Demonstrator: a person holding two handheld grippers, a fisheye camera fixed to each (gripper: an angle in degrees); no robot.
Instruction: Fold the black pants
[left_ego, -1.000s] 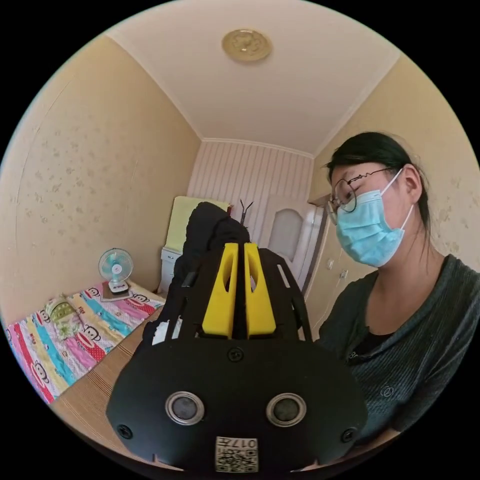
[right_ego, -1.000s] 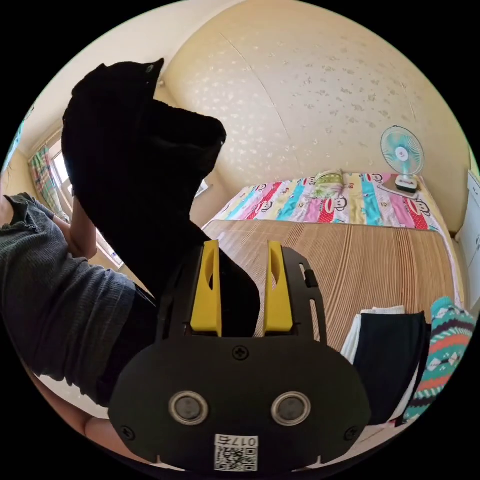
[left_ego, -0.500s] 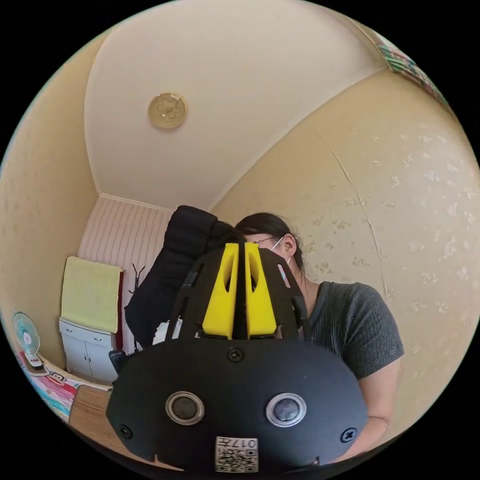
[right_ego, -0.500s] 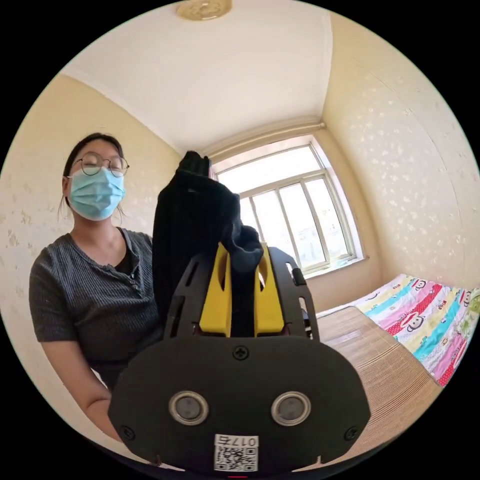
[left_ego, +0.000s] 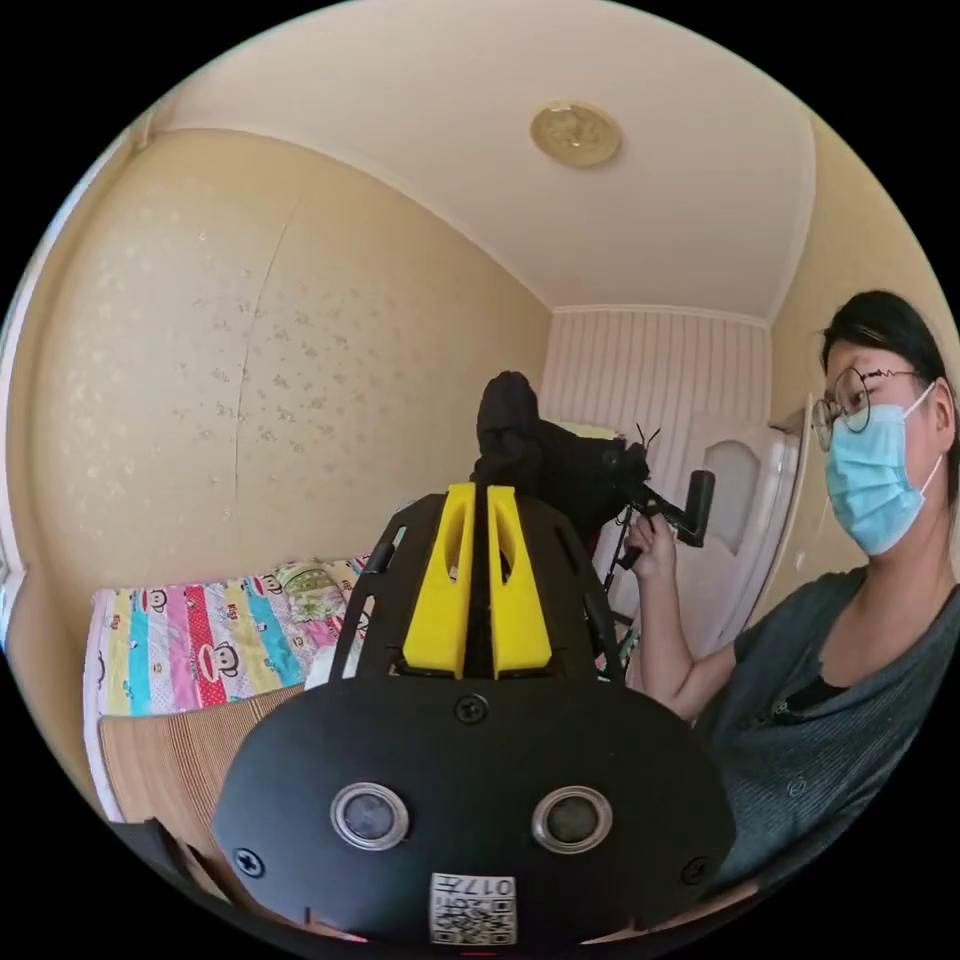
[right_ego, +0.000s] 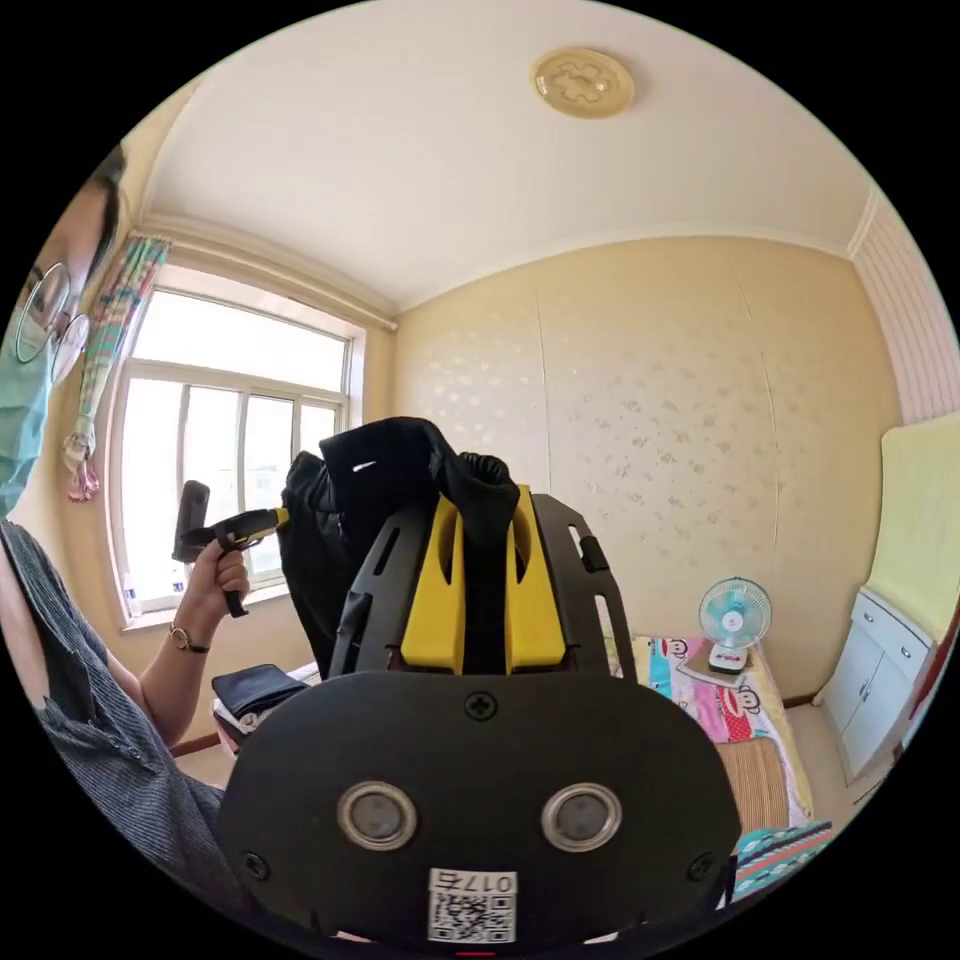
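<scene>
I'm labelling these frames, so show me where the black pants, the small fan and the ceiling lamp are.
black pants (right_ego: 350, 520): right gripper view, on the bunched cloth beside the jaws.
small fan (right_ego: 735, 612): right gripper view, on its round guard.
ceiling lamp (left_ego: 575, 133): left gripper view, on its round centre.

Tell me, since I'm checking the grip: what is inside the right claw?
A bunched edge of the black pants sits pinched inside the right claw, bulging over the tips. How deep the fabric reaches is hidden by the jaws.
</scene>
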